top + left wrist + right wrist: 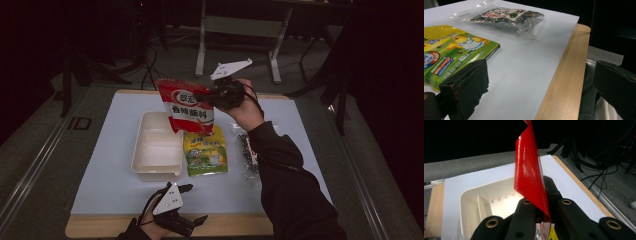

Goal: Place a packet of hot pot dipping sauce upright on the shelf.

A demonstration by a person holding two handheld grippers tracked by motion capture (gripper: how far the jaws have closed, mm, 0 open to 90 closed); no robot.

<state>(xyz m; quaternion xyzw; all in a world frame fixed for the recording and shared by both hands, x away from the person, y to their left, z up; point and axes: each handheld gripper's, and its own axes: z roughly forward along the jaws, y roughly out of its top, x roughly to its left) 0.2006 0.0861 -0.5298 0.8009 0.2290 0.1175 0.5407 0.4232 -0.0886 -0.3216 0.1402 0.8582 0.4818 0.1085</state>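
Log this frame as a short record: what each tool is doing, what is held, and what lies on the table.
right tool: shut on red packet, lifted above the tray
left tool: open, nothing between its jaws, near the table's front edge
tray: white, two compartments, nothing in it
on mat: yellow-green packet right of tray; clear dark packet further right
table: wooden edge, white mat

Your right gripper is raised over the table, jaws clamped; your left gripper rests low, jaws apart.
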